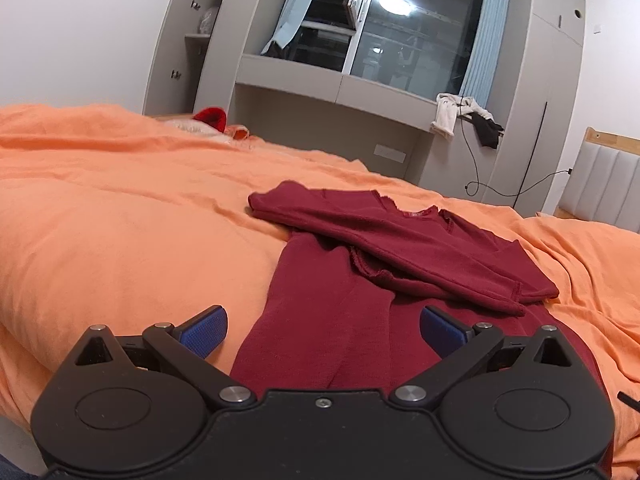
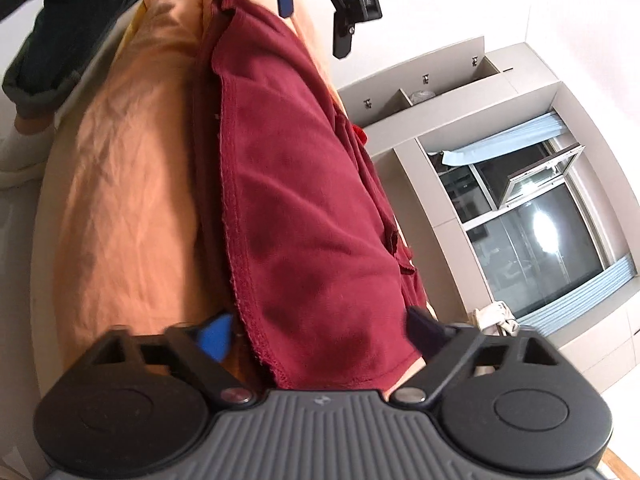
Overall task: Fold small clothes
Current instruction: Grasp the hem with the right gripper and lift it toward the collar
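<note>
A dark red small garment (image 1: 360,280) lies on the orange bedspread (image 1: 120,220), its sleeves folded across the body. My left gripper (image 1: 322,330) is open, its blue pads either side of the garment's near hem, just above it. In the right wrist view, which is rolled sideways, the same garment (image 2: 304,220) fills the middle. My right gripper (image 2: 316,334) is open with its fingers straddling the garment's near edge. The left gripper (image 2: 320,4) shows at the top of that view, at the garment's far end.
A red and white item (image 1: 208,120) lies at the far side of the bed. Grey cabinets and a window (image 1: 400,28) stand behind, with clothes (image 1: 464,116) and a cable hanging from a shelf. A padded headboard (image 1: 600,196) is at the right.
</note>
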